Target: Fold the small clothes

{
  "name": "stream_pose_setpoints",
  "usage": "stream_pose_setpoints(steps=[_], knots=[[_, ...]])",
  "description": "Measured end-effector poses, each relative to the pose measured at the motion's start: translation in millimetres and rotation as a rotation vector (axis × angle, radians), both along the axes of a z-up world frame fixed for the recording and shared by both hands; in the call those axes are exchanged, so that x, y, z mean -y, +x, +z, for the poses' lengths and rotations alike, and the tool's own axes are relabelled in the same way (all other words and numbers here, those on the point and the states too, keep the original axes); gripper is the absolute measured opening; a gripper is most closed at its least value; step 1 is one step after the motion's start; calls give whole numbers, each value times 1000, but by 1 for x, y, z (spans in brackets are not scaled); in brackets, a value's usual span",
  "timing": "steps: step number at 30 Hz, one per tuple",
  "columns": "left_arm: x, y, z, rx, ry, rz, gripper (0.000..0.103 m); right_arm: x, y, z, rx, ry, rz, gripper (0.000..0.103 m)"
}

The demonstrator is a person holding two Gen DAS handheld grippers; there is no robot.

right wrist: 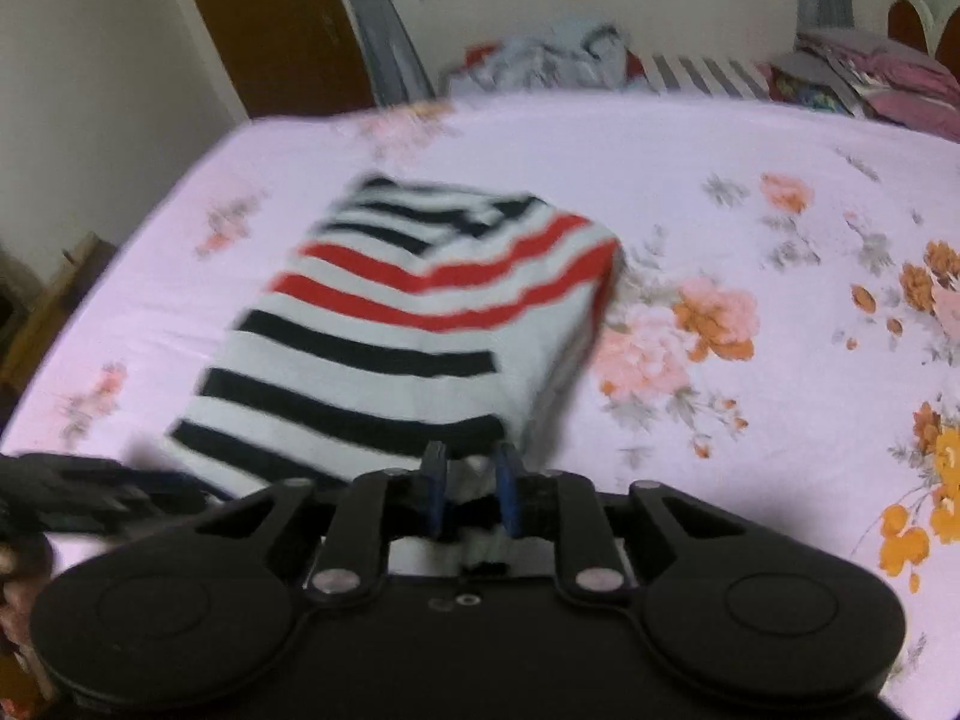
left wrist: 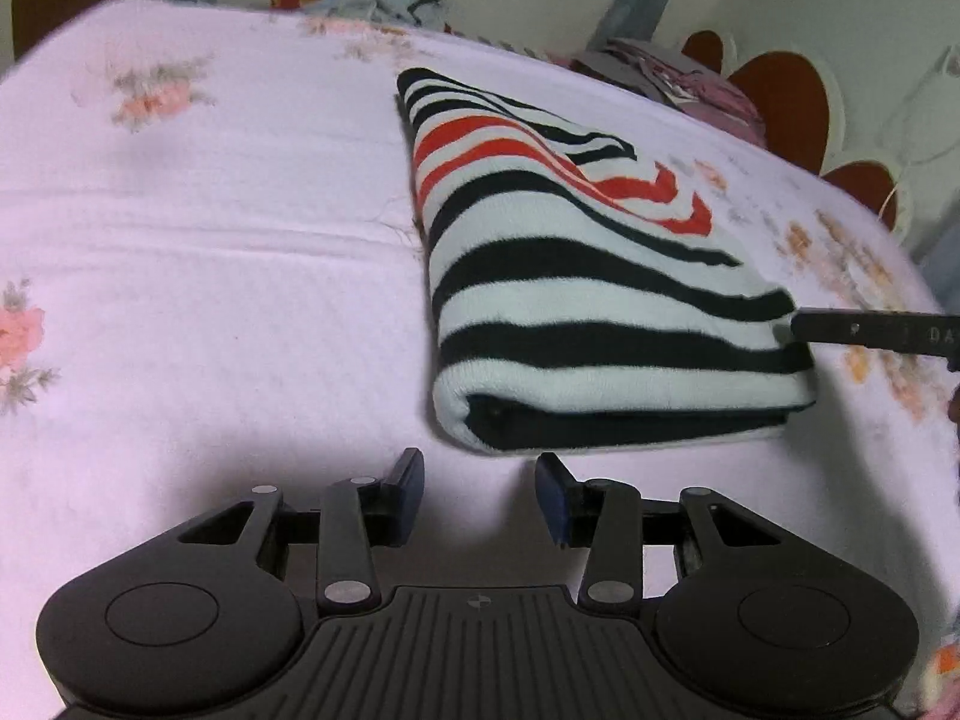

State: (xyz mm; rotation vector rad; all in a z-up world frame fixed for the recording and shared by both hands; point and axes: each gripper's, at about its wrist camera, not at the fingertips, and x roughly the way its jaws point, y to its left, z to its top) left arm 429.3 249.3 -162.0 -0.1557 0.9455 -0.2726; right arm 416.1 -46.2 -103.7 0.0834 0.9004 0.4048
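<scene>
A folded striped garment (left wrist: 588, 300), white with black and red stripes, lies on the pink floral bed sheet (left wrist: 210, 240). My left gripper (left wrist: 480, 480) is open and empty, just in front of the garment's near folded edge. My right gripper (right wrist: 471, 480) is shut on the garment's near corner (right wrist: 474, 474), with cloth between the pads. The garment shows in the right wrist view (right wrist: 408, 324) stretching away from the fingers. The right gripper's finger (left wrist: 870, 333) shows in the left wrist view at the garment's right edge. The left gripper (right wrist: 90, 486) shows blurred at the left of the right wrist view.
A heap of loose clothes (right wrist: 558, 60) lies at the bed's far edge. Folded pink and patterned fabrics (right wrist: 870, 78) sit at the far right. A wall, curtain and window stand behind the bed. The sheet (right wrist: 750, 300) stretches to the right of the garment.
</scene>
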Motion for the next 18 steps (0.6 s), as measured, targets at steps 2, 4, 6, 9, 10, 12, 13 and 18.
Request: stream_pose_setpoints(steps=[2,4,6,9,10,12,13,18], knots=[[3,-3,3,10,3,28,42,-8,2,-22,-61,-113,18,20],[10,-8,4,24,42,40,42,-3,0,-29,-75,-68,-9,22],[18,-16,8,41,86,37,42,-1,-11,-18,-33,-49,-18,17],[25,-32,19,59,95,40,43,4,-39,5,53,-37,-25,19],[27,-38,24,69,103,46,43,8,-50,13,81,-28,-38,25],[32,-54,37,99,120,53,56,15,-69,24,117,-12,-61,44],[35,-63,42,117,128,56,82,19,-76,28,133,-15,-78,67],[40,-103,70,215,150,90,103,27,-121,47,208,-93,-116,103]])
